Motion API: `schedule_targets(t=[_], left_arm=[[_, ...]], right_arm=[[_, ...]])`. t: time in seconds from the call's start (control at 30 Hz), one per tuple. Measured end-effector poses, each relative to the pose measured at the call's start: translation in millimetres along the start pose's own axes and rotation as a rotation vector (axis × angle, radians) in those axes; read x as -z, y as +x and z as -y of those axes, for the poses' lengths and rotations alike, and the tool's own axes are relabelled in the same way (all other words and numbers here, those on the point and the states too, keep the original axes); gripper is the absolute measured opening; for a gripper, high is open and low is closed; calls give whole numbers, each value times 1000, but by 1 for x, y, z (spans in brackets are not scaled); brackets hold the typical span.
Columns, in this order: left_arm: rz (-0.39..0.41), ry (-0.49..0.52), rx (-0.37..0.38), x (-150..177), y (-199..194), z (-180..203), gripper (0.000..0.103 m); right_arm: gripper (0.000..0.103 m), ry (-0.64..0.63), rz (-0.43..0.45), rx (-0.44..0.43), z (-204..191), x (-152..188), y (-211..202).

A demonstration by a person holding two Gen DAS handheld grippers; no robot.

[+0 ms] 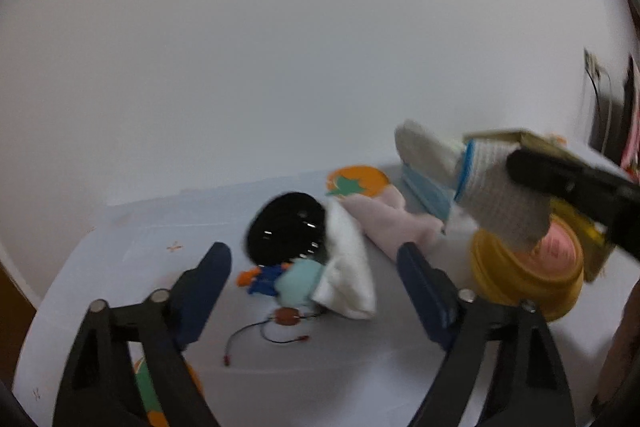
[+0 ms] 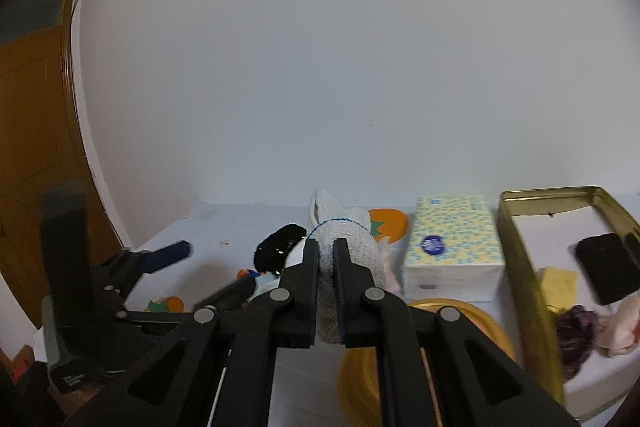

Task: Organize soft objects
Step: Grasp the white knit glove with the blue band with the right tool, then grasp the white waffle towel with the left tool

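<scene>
My right gripper (image 2: 326, 247) is shut on a white knitted glove (image 2: 348, 231) with a blue stitched line and holds it above the table. The left wrist view shows that glove (image 1: 496, 187) in the air at the right, one black finger (image 1: 560, 175) across it. My left gripper (image 1: 312, 259) stands open and low over a small heap: a white cloth (image 1: 348, 267), a mint soft piece (image 1: 298, 283) and a black round item (image 1: 286, 231). Its pads touch none of them. A pink cloth (image 1: 384, 223) lies just behind the heap.
A gold tin box (image 2: 520, 267) at the right holds a black item, a purple piece and pink cloth. A tissue box (image 2: 452, 247), a yellow round tin (image 1: 520, 287), an orange fruit-shaped mat (image 1: 360, 181), a small blue-orange toy (image 1: 260, 277) and a thin cord (image 1: 256, 331) lie on the white table (image 1: 132, 267).
</scene>
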State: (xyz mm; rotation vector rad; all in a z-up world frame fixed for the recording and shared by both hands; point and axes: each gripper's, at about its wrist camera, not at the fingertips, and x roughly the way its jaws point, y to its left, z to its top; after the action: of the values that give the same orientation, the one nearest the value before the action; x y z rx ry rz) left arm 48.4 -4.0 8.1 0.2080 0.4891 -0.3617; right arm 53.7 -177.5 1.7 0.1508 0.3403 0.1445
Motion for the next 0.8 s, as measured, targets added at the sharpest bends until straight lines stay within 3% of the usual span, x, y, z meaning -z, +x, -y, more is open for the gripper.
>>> schedule_targets(t=[0.13, 0.27, 0.43, 0.5, 0.57, 0.7, 0.8], left_arm=[[-60, -16, 43, -5, 17, 7, 65], [-184, -6, 48, -8, 47, 21, 48], [-326, 53, -40, -8, 82, 39, 46], [-349, 55, -64, -8, 87, 41, 38], [-341, 38, -63, -9, 87, 39, 22], [-295, -21, -41, -11, 77, 29, 16], [-149, -82, -13, -13, 43, 18, 16]], right_arm=[[8, 17, 5, 7, 11, 1, -12], [8, 28, 13, 16, 17, -1, -20], [8, 34, 20, 20, 24, -2, -29], [8, 37, 16, 19, 25, -2, -29], [8, 48, 6, 17, 27, -2, -30], [8, 58, 1, 18, 29, -1, -29], [8, 52, 14, 19, 30, -2, -28]])
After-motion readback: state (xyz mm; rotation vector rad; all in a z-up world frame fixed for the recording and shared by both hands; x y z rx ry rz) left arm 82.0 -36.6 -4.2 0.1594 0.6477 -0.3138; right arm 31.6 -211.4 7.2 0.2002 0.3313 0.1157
